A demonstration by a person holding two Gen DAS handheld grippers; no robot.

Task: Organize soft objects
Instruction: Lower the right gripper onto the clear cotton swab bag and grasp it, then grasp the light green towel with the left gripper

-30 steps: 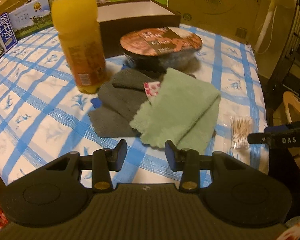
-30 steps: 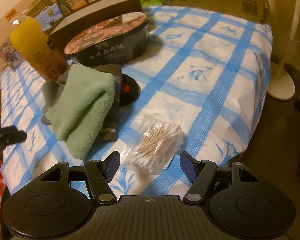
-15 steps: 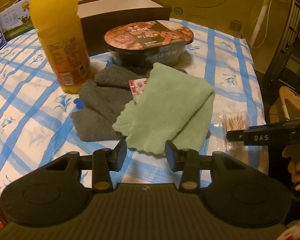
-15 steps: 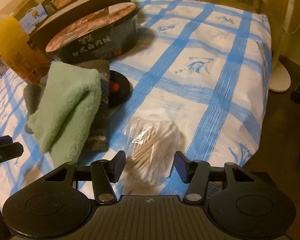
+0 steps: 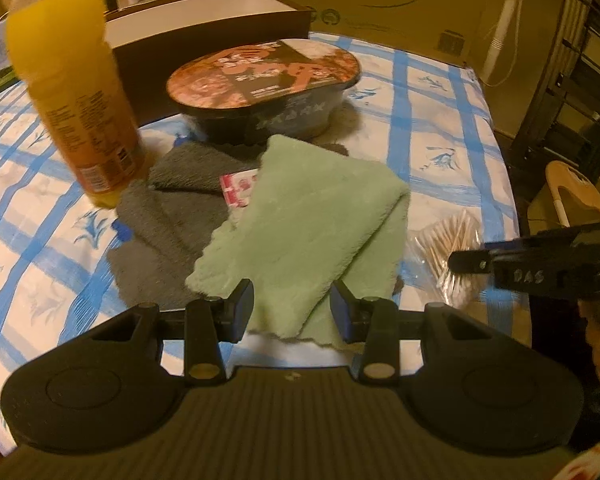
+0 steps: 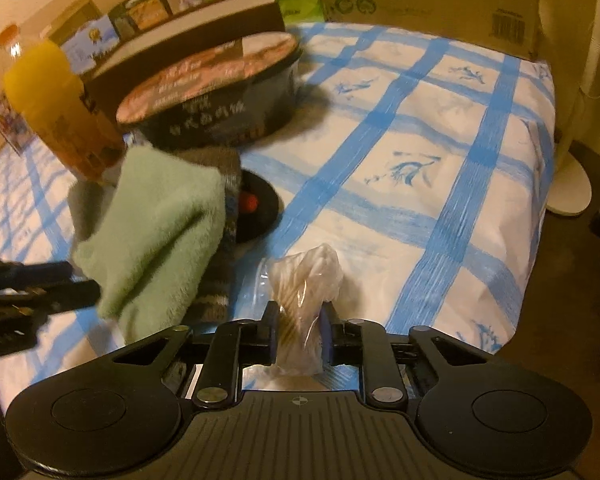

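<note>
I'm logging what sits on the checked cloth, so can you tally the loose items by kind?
Towels: 2, green and grey
Sock: 1
Bag of cotton swabs: 1
Juice bottle: 1
Noodle bowl: 1
Small pink packet: 1
Black disc: 1
Total: 8

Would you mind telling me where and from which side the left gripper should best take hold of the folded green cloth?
Probably the near hem of the green cloth, approached from the table's front edge. That corner already lies between the open left gripper fingers, and its layered fold gives something thick to pinch.
</note>
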